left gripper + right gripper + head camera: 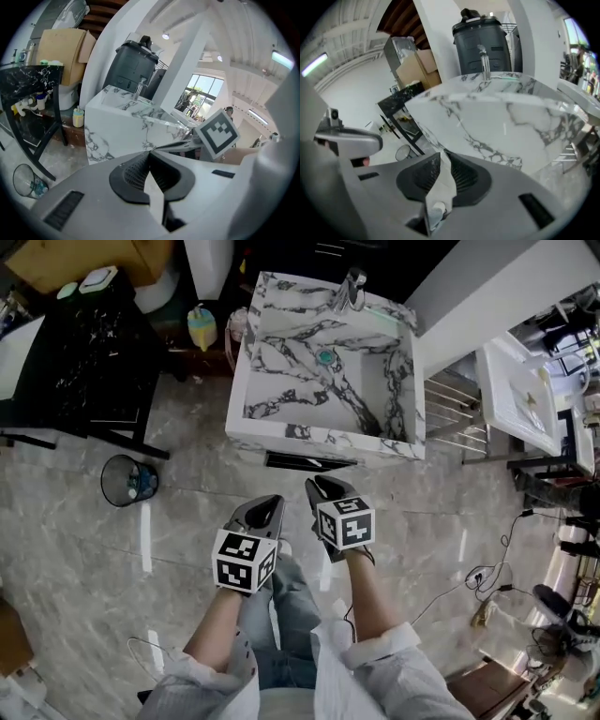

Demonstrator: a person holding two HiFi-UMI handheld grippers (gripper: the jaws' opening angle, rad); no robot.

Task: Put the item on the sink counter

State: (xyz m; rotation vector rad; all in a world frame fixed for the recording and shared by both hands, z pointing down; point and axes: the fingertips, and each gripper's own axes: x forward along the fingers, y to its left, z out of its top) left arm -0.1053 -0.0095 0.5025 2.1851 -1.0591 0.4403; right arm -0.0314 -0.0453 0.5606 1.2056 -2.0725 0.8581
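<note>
The marble sink counter (pixel 281 432) with its faucet (pixel 352 289) stands just ahead of me, and both grippers hover over the floor in front of it. My right gripper (pixel 323 488) (pixel 440 157) is shut on a thin white crumpled piece (pixel 438 187), like paper or cloth, which runs back between the pads. My left gripper (pixel 267 507) (pixel 150 151) is beside it, tips touching, with nothing seen in them. In the right gripper view the sink's front wall (pixel 497 117) fills the middle; in the left gripper view the sink (pixel 122 126) is at centre left.
A wire bin (pixel 129 480) sits on the floor at left beside a black marble table (pixel 84 352). A yellow bottle (pixel 202 326) stands left of the sink. A metal rack (pixel 450 413) and a second white basin (pixel 516 395) are at right, with cables (pixel 487 577) on the floor.
</note>
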